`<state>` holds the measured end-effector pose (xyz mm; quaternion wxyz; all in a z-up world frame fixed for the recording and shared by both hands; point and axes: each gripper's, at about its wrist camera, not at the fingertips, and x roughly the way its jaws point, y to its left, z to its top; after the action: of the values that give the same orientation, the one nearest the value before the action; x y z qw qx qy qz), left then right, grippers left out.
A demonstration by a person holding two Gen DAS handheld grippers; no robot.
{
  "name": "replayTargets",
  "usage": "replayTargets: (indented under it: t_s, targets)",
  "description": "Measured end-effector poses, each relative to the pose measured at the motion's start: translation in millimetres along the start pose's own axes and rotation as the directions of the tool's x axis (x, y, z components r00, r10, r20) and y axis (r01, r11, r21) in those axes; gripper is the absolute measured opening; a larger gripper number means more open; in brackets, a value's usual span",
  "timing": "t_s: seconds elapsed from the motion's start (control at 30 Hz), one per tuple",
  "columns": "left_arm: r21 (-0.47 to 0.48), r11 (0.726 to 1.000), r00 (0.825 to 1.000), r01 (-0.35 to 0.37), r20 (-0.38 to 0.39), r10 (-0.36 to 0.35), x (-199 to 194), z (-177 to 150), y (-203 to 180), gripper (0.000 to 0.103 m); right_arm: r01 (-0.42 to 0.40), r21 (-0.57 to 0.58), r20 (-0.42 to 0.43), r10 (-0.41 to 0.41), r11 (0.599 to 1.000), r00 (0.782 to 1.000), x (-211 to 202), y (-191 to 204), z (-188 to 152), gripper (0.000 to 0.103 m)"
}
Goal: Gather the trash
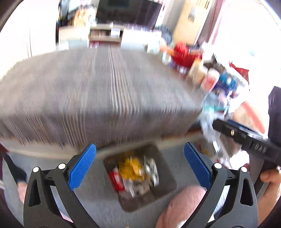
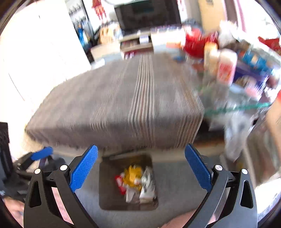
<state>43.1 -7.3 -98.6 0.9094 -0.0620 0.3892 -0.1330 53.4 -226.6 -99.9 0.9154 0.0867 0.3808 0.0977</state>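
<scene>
Each tool [image 1: 140, 164] has black angular arms, silver rivets and textured blue pads [image 1: 82, 166].

A grey striped tablecloth [image 2: 123, 105] covers the tabletop, all blurred. Grey carpet [image 2: 175, 175] lies on the near floor. At the far end stand a dark television [image 2: 147, 15] and a low shelf unit [image 2: 137, 42]. Bright white light washes out the left wall [image 2: 35, 43].

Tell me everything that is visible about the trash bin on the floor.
The trash bin is a dark, square container with rounded corners, open on top, standing upright on the grey carpet before the striped table. It holds wrappers: yellow, red and silvery white. The picture is blurred; its material is unclear. No claw touches it.
</scene>
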Motion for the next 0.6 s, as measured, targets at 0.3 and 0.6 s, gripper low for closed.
replayTargets:
  t_s: [0.3, 0.6]
  targets:
    - [0.157, 0.986, 0.923, -0.057, 0.385, -0.008, -84.9, 40.2, -38.8, 0.095, 0.088, -0.039, 0.361, -0.068, 0.995, 0.93, -85.3, 9.8, 32.9, 0.1]
    - [0.126, 0.984, 0.906, -0.124, 0.418, 0.06, -95.8, 26.0, -55.2, 0.095, 0.12, -0.002, 0.425, -0.108, 0.993, 0.899, -101.3, 16.0, 13.8, 0.1]
